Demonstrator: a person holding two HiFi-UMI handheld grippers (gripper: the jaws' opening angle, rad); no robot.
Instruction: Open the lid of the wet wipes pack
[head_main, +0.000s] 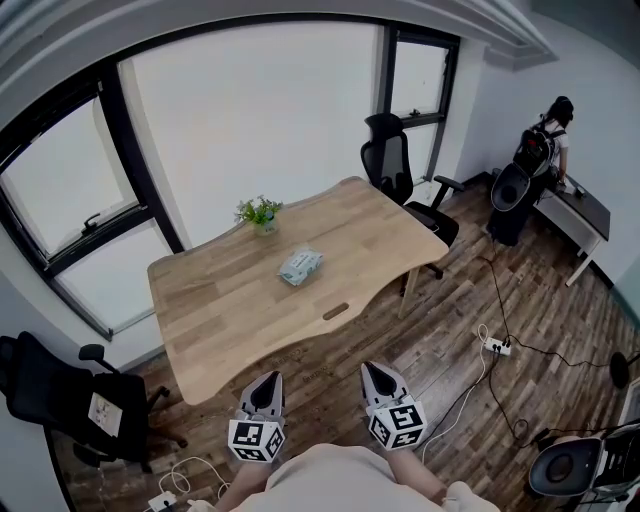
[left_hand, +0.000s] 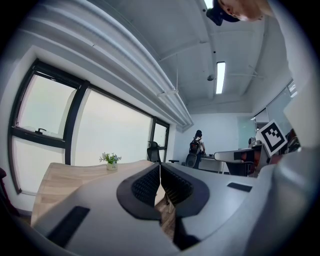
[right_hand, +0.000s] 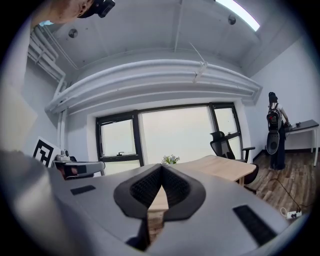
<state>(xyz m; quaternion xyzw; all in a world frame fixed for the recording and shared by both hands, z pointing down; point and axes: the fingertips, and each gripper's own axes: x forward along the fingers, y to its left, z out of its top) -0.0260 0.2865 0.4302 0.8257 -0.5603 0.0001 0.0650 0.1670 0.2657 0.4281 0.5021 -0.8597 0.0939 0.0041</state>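
head view shows the wet wipes pack (head_main: 300, 266) lying flat near the middle of the tabletop (head_main: 210, 300), well apart from me. my left gripper (head_main: 266, 385) and right gripper (head_main: 374, 375) both have jaws pressed together, empty. i judge the pack soft, light and prone to slide, so one gripper should pin its body while the other lifts the lid by its edge. its print is too small to read.
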